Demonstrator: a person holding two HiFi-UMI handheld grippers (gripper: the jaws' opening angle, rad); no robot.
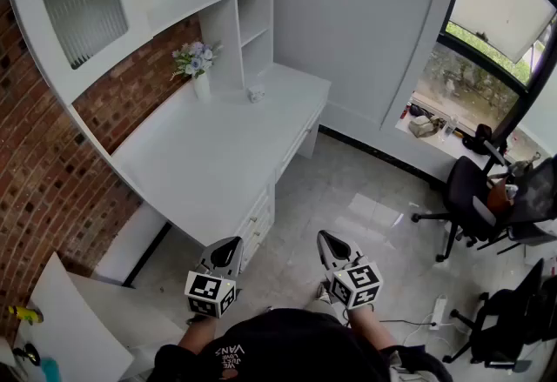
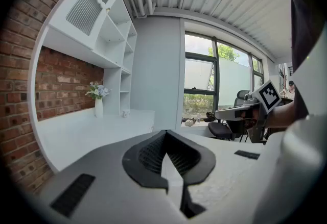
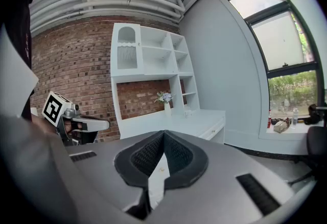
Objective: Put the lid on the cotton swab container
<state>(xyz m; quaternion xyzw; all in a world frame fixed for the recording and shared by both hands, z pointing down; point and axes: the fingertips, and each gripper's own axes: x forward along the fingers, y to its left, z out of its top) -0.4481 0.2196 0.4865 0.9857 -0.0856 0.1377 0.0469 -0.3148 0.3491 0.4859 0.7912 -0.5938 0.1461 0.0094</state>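
You hold both grippers low in front of you, over the grey floor [image 1: 348,197] and well apart from the white desk [image 1: 218,154]. The left gripper [image 1: 228,248] has its jaws pressed together with nothing between them, and the right gripper [image 1: 331,243] is the same: pads meeting, nothing pinched. Both point toward the far side of the room and tilt slightly down. The cotton swab container [image 1: 255,94] stands on the far end of the desk, near the foot of the white shelves [image 1: 252,15] and just right of the white vase [image 1: 201,86] of pale flowers. From here it shows only as a small, whitish, upright thing, too small to tell whether a lid sits on it. A brick wall [image 1: 35,171] runs along the left, and black office chairs [image 1: 470,197] stand at the right by the window [image 1: 487,32].
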